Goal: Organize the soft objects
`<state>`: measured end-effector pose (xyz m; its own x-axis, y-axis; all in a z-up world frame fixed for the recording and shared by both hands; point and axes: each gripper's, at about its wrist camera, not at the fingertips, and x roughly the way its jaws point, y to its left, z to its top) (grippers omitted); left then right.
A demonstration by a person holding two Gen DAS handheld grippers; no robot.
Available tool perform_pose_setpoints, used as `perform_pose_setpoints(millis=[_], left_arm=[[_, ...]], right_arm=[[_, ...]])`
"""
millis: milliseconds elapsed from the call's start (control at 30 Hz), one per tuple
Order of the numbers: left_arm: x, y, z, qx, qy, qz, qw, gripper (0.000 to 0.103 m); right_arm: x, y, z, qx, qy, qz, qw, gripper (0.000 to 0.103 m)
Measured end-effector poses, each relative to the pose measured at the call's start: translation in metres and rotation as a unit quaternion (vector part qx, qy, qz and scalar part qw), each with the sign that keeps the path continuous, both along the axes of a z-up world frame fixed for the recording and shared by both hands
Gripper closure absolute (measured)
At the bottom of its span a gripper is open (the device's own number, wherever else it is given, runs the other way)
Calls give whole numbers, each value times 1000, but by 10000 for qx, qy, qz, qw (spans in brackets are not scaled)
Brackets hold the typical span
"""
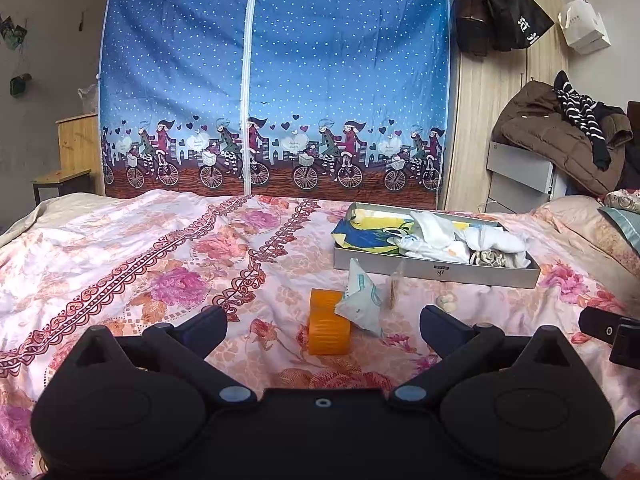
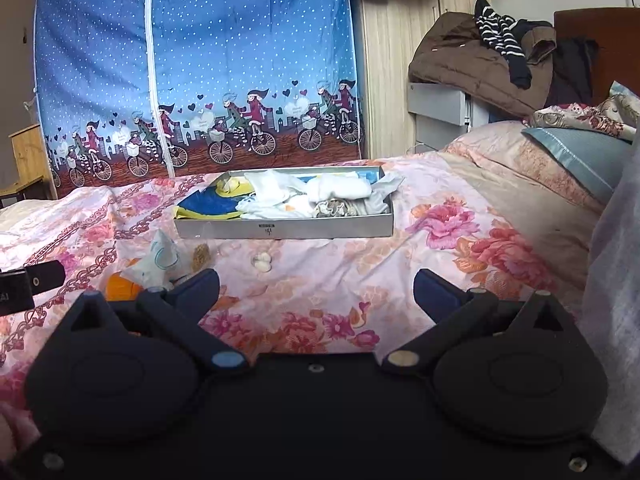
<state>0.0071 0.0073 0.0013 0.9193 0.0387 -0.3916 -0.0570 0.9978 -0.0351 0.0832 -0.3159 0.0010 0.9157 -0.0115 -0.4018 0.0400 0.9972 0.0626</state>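
A shallow grey box [image 1: 436, 270] [image 2: 280, 231] lies on the floral bedspread [image 1: 140, 264]. It holds white socks [image 1: 436, 236] [image 2: 320, 192], a blue and yellow cloth [image 1: 368, 234] [image 2: 208, 204] and a patterned scrunchie [image 1: 490, 259] [image 2: 336, 209]. In front of it lie an orange block [image 1: 328, 326] [image 2: 118, 286], a white tissue pack [image 1: 360, 300] [image 2: 154, 264], a small clear bag [image 1: 394, 286] [image 2: 201, 257] and a pale small item [image 1: 446, 301] [image 2: 262, 262]. My left gripper [image 1: 324, 320] is open and empty just before the orange block. My right gripper [image 2: 316, 286] is open and empty over bare bedspread.
A blue fabric wardrobe [image 1: 272, 80] stands behind the bed. A brown coat [image 1: 556, 136] [image 2: 472, 56] lies on a grey unit at the right. Pillows [image 2: 576, 156] sit at the bed's right end. A wooden stand [image 1: 76, 152] is at the left.
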Motion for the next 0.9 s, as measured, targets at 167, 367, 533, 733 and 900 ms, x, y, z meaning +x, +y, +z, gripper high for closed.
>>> perform_pose_setpoints(millis=[167, 367, 533, 733, 900], left_arm=[[2, -1, -1, 7, 43, 13, 10000, 1], [2, 0, -2, 11, 43, 25, 10000, 1], [2, 0, -2, 14, 44, 27, 10000, 1], [2, -1, -2, 13, 47, 34, 10000, 1], [2, -1, -2, 17, 47, 30, 10000, 1]], right_arm=[[0, 0, 1, 22, 47, 15, 10000, 0], [0, 0, 1, 36, 52, -11, 10000, 0], [0, 0, 1, 34, 53, -11, 10000, 0], [1, -1, 1, 23, 76, 12, 10000, 0], [0, -2, 1, 26, 71, 10, 10000, 0]])
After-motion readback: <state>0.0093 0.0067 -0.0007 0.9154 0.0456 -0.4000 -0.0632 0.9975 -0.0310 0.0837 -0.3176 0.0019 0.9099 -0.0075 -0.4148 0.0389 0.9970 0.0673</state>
